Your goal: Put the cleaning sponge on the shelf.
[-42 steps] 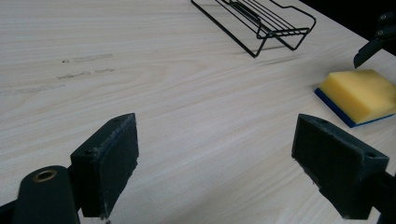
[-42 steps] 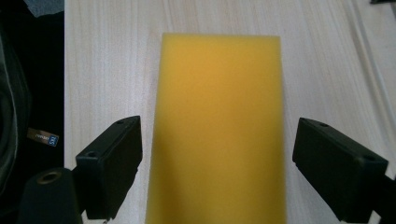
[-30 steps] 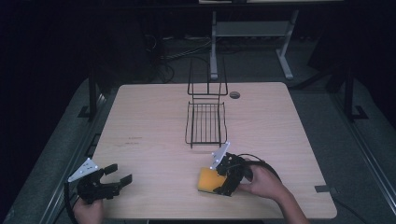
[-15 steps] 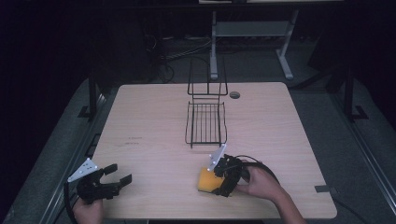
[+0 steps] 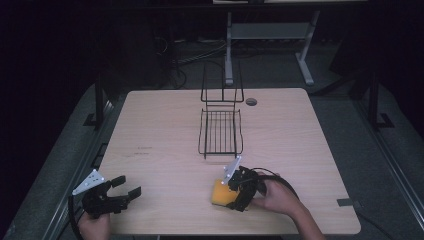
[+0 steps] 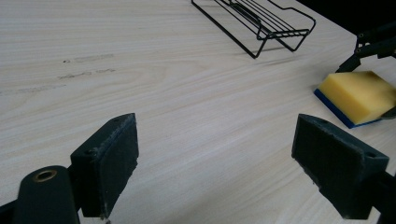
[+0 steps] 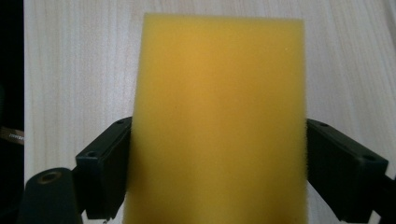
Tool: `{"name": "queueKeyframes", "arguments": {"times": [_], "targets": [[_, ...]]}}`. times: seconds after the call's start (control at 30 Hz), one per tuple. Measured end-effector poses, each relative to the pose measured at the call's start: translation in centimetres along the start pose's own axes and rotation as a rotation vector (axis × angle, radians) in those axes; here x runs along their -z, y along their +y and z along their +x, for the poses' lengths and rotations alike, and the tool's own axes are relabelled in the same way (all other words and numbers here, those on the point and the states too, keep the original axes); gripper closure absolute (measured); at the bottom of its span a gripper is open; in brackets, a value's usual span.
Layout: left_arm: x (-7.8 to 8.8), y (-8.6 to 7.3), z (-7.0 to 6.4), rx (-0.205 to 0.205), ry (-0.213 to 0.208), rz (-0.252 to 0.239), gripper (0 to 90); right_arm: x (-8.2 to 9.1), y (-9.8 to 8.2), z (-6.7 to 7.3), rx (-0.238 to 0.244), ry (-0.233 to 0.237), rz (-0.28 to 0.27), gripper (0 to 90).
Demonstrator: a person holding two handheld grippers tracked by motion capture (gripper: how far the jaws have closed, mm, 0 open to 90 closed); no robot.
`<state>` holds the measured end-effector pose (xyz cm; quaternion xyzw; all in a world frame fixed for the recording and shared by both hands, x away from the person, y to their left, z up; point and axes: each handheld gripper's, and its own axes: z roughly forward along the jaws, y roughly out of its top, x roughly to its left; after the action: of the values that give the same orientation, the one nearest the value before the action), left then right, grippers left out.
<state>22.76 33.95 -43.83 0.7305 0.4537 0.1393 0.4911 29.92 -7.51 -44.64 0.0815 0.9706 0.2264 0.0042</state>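
1. Since a second ago the right gripper (image 5: 231, 196) has slid a little nearer the table's front edge, the sponge (image 5: 221, 193) going with it; the left gripper (image 5: 127, 188) has kept its place.
2. The sponge is a rectangular block of fine-pored yellow foam on a thin blue backing (seen in the left gripper view), lying flat on the table (image 5: 165, 125), pale wood-grain laminate.
3. The right gripper's jaws clasp its two long sides.
4. The left gripper's jaws gape wide over bare wood.
5. A black wire rack (image 5: 220, 131) stands mid-table.
6. Faint marks on the wood are illegible.
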Motion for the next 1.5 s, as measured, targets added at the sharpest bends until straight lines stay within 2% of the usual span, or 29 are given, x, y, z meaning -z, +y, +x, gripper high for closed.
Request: {"name": "queueKeyframes", "arguments": {"times": [0.63, 0.83, 1.1, 1.5], "targets": [[0.1, 0.0, 0.0, -0.002, 0.002, -0.001, 14.0, -0.7, -0.1, 0.2, 0.006, -0.005, 0.003, 15.8], [0.1, 0.0, 0.0, -0.003, 0.000, -0.002, 14.0, -0.4, -0.1, 0.2, 0.012, -0.001, -0.011, 20.5], [0.2, 0.0, 0.0, -0.005, 0.001, -0.001, 14.0, -0.2, -0.2, 0.2, 0.014, 0.004, -0.014, 21.1], [0.1, 0.0, -0.1, -0.004, 0.003, -0.004, 14.0, 1.1, 0.1, -0.2, 0.020, 0.001, -0.062, 21.0]]}}
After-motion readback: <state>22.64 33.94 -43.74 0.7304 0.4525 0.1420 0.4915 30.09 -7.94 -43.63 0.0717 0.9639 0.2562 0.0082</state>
